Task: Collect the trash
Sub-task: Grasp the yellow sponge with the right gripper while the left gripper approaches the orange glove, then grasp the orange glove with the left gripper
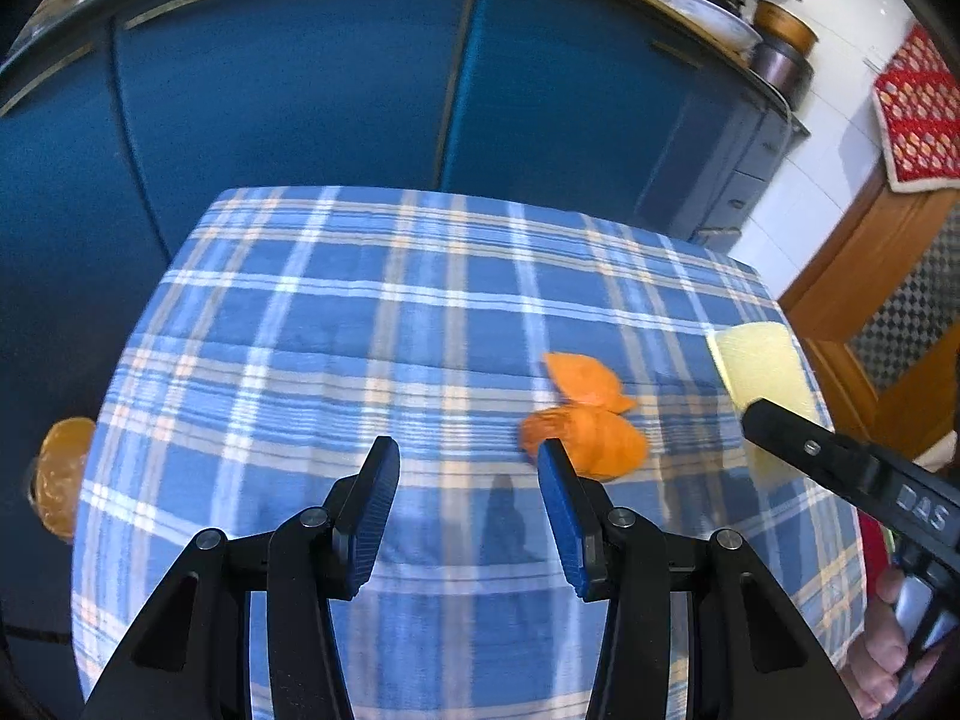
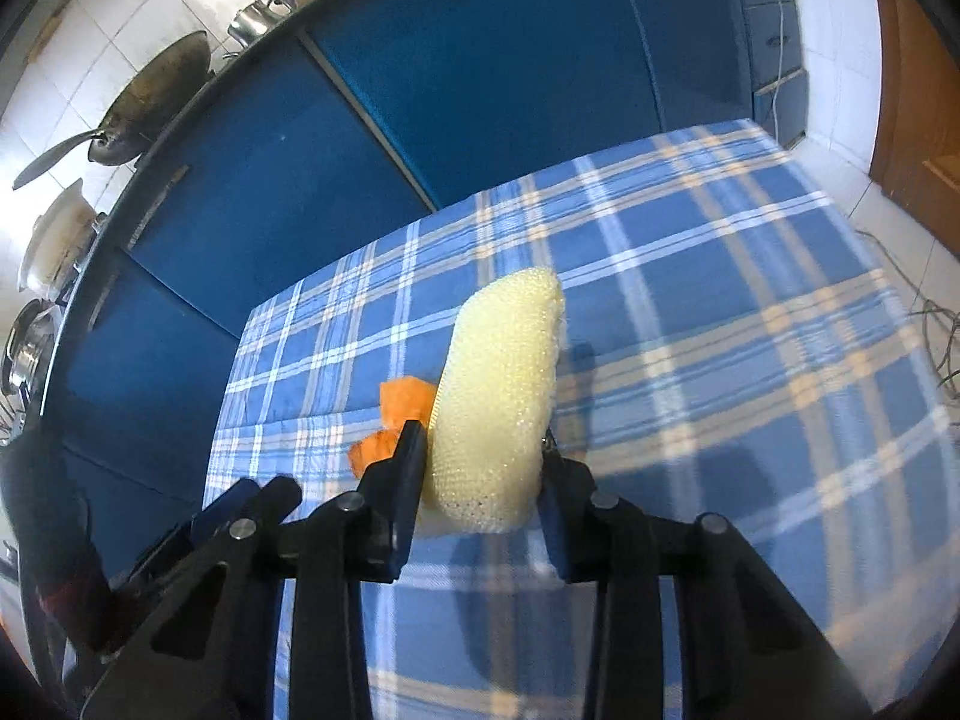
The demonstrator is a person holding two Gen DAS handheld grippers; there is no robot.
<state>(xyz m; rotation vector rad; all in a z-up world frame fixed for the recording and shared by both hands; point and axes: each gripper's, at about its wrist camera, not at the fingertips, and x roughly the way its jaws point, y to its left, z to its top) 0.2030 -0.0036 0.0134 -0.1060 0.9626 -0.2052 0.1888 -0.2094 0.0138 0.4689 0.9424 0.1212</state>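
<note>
Two orange peel pieces (image 1: 591, 414) lie on the blue plaid tablecloth (image 1: 360, 330), right of centre. My left gripper (image 1: 467, 450) hovers over the cloth, open, with nothing between its blue pads; its right fingertip sits just in front of the nearer peel. In the right wrist view my right gripper (image 2: 480, 438) is shut on a yellow sponge (image 2: 498, 396), which bulges upward between the fingers. The peels (image 2: 405, 399) show just left of the sponge. From the left wrist view the sponge (image 1: 759, 360) and one black right finger (image 1: 798, 438) appear at the table's right edge.
Blue cabinet doors (image 1: 300, 90) stand behind the table, under a counter with pots (image 1: 780, 54) and a wok (image 2: 156, 96). An orange translucent object (image 1: 60, 474) sits past the table's left edge. A wooden door (image 1: 870, 276) is at the right. A hand (image 1: 888, 648) holds the right gripper.
</note>
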